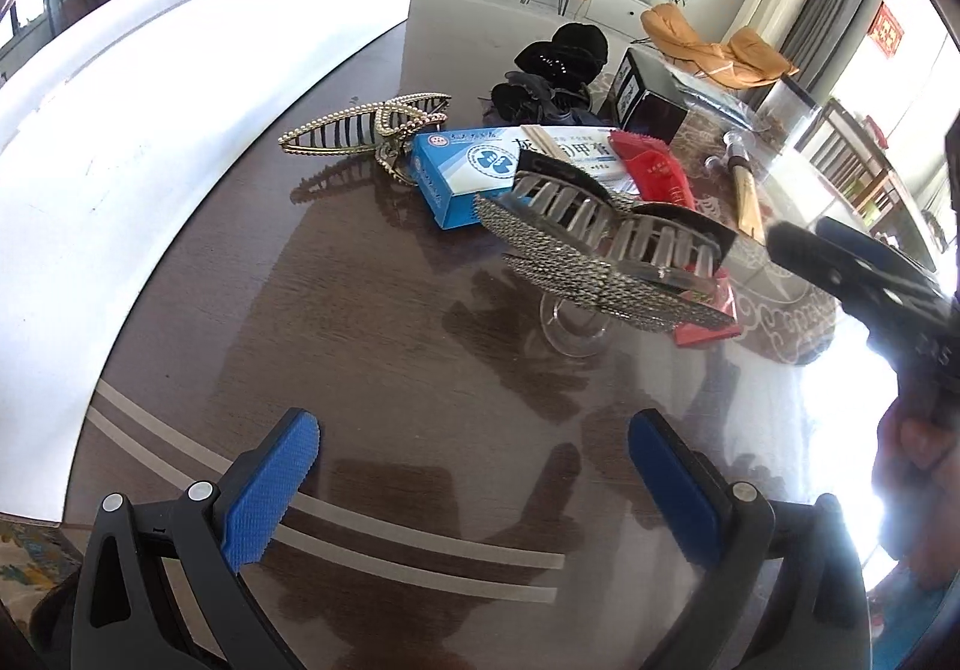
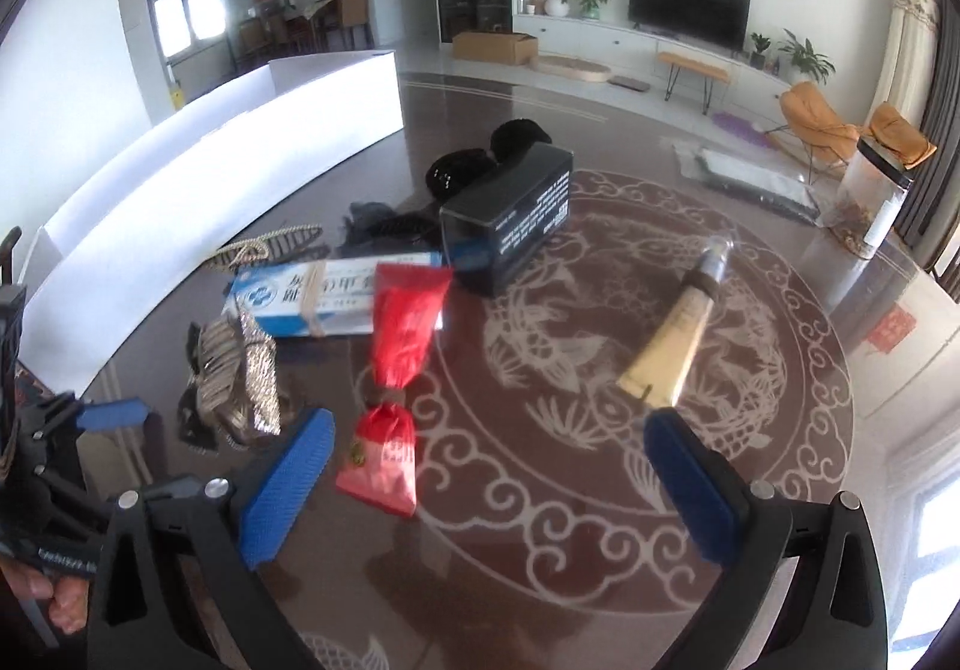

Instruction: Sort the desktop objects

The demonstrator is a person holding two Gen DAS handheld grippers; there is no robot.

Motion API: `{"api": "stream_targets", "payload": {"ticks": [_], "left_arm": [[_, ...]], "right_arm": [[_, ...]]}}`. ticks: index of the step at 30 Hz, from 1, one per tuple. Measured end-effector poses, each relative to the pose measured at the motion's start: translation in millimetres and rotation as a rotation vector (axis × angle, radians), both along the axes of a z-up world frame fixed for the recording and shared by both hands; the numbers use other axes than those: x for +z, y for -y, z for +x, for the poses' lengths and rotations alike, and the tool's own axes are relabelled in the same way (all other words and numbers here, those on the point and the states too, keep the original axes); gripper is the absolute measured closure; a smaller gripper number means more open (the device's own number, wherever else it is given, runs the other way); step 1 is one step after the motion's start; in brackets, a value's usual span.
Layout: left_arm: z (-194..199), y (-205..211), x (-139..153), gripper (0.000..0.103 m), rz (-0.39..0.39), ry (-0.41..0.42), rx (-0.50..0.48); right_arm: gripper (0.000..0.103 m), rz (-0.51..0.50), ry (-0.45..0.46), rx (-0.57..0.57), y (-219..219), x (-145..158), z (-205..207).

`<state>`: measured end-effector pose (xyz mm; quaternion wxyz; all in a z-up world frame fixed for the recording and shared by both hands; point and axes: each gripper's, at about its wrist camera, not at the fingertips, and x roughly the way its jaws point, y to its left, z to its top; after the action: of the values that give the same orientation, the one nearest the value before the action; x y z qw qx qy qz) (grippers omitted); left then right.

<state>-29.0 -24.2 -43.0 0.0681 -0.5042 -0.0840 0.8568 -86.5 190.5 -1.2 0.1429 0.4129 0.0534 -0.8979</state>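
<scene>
Since every item lies loose on the dark table (image 2: 540, 580) and the long white box (image 2: 228, 153) at the left shows nothing inside from either view, the sorting looks barely begun, if begun at all. Left to right, the clutter runs: a gold hair clip (image 1: 366, 126), a blue-and-white carton (image 2: 312, 298) with a sparkly hair clip (image 1: 600, 262) just in front of it, two red packets (image 2: 408, 322) end to end, dark hair ties (image 1: 558, 63) behind, a black box (image 2: 510, 214), and a cream tube (image 2: 672, 340) well apart on the patterned mat. All of it remains to be grouped.

The left gripper (image 1: 474, 484) hovers above bare tabletop, spread wide, holding nothing. The right gripper (image 2: 492, 484) is likewise spread wide and empty, its left pad just beside the nearer red packet without touching it.
</scene>
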Motion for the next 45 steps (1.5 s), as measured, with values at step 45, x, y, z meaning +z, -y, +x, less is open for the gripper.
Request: {"api": "stream_targets", "payload": {"ticks": [45], "left_arm": [[-11,1,-9,0.0,-0.216,-0.001,0.071]], "right_arm": [[0.0,0.06,0.083,0.141,51,-59,-28]]}}
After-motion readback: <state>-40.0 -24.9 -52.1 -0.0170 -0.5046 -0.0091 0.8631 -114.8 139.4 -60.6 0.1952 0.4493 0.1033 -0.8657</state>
